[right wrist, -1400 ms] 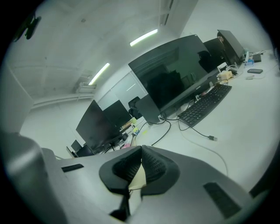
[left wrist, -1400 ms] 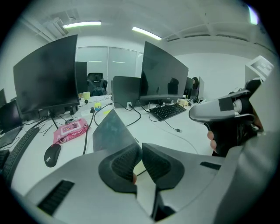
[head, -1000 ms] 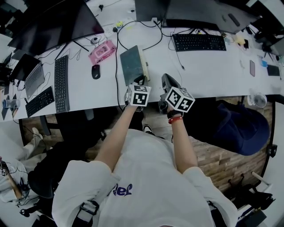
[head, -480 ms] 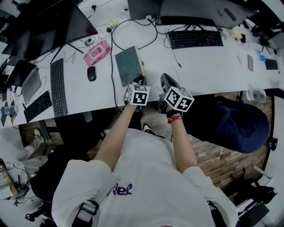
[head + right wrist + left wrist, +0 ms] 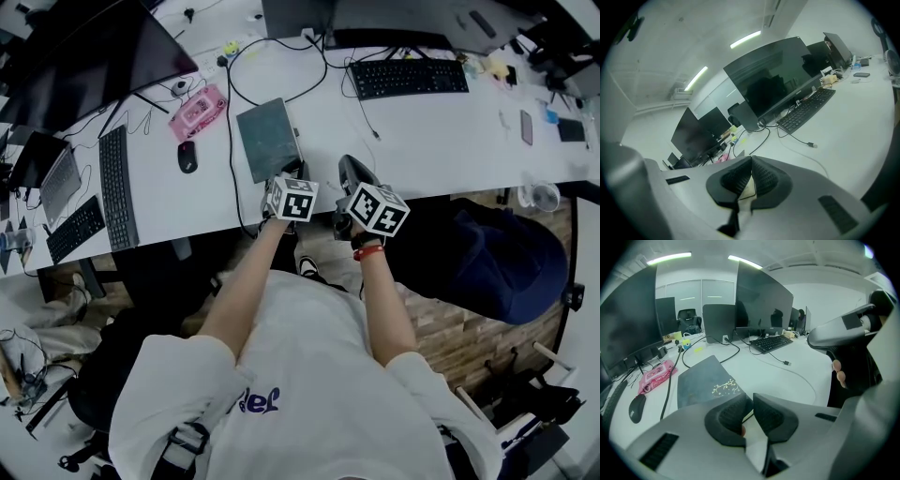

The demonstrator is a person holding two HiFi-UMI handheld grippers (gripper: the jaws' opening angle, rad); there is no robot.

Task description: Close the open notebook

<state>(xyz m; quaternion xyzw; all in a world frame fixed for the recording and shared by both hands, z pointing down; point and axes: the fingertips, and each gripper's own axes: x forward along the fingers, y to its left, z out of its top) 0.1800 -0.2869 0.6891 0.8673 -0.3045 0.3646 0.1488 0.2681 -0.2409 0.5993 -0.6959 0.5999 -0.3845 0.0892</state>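
Observation:
The notebook [image 5: 267, 139] lies closed and flat on the white desk [image 5: 441, 141], its dark cover up; a gold sprig pattern on the notebook [image 5: 701, 380] shows in the left gripper view. My left gripper [image 5: 298, 172] hovers at the notebook's near right corner. The jaws of the left gripper [image 5: 752, 399] stand a narrow gap apart with nothing gripped. My right gripper [image 5: 345, 161] hangs just right of it over the desk's front edge. In its own view the right gripper [image 5: 751, 164] is shut, pads together on nothing.
A black cable [image 5: 228, 131] runs along the notebook's left side. A black mouse [image 5: 187, 157], a pink pack [image 5: 197, 110] and a keyboard [image 5: 116, 187] lie to the left. Another keyboard [image 5: 408, 77] and monitors stand behind. A dark chair [image 5: 487, 262] is at the right.
The notebook's pale page edge, seen along its right side a second ago, no longer shows; only the dark cover does. The left gripper has sunk slightly toward the desk. The right gripper stays put.

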